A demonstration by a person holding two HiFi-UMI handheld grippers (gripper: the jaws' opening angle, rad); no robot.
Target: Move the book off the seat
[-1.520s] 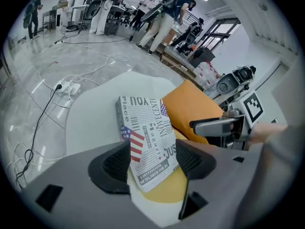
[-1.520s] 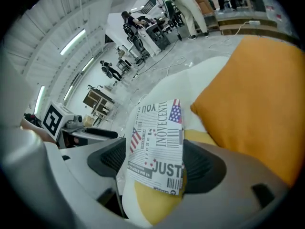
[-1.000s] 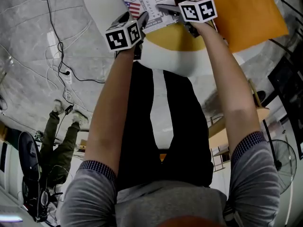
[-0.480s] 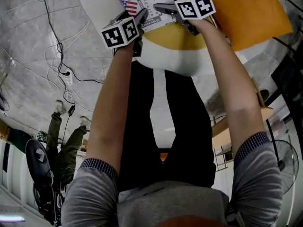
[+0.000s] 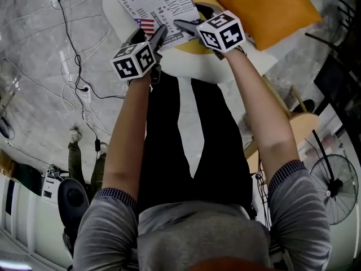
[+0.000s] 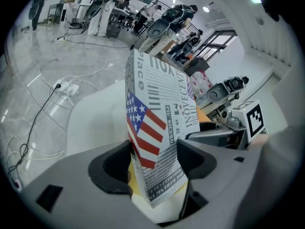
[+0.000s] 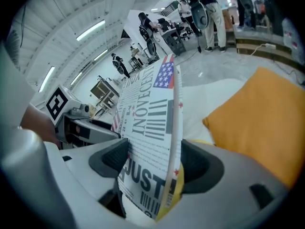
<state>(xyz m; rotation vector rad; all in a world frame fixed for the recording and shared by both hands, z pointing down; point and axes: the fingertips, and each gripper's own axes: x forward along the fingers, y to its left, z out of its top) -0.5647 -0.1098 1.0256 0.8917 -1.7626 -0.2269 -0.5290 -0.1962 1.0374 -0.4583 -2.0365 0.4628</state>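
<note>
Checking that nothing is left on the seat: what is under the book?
Under the book a yellow pad shows on the white seat. What lies directly beneath the book's middle is covered.

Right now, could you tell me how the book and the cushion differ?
The book is printed black-and-white with flags; the cushion is plain orange. The left tool and the right tool both clamp the book, the right tool's jaws having just been closing on it; the cushion lies untouched. Both are over the white seat.
</note>
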